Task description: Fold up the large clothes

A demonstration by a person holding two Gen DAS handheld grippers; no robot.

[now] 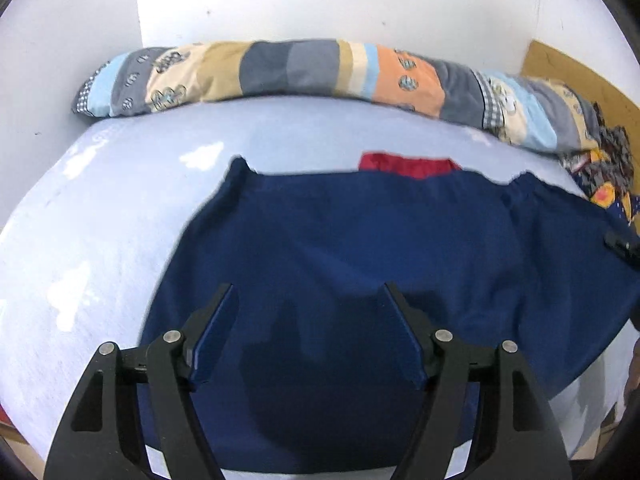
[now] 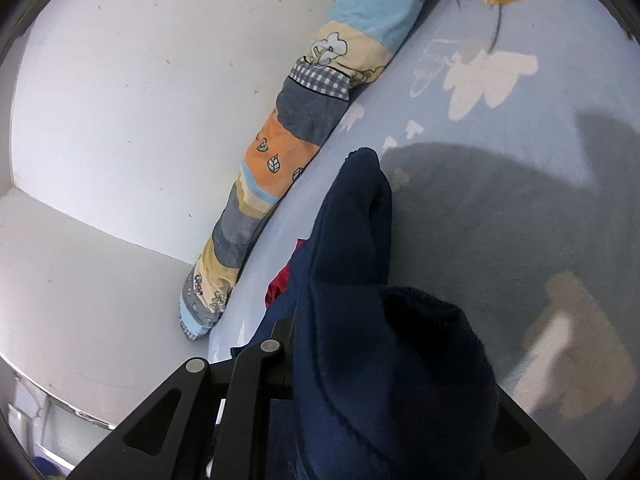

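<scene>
A navy garment [image 1: 360, 240] lies spread on the pale blue bed [image 1: 100, 220], beneath the left tool [image 1: 308, 292], jaws spread and empty; the right tool [image 2: 320, 320] pinches its bunched edge.

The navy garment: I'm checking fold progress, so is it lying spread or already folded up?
Mostly spread: the navy garment lies flat on the light blue sheet, one end bunched in the right gripper.
</scene>
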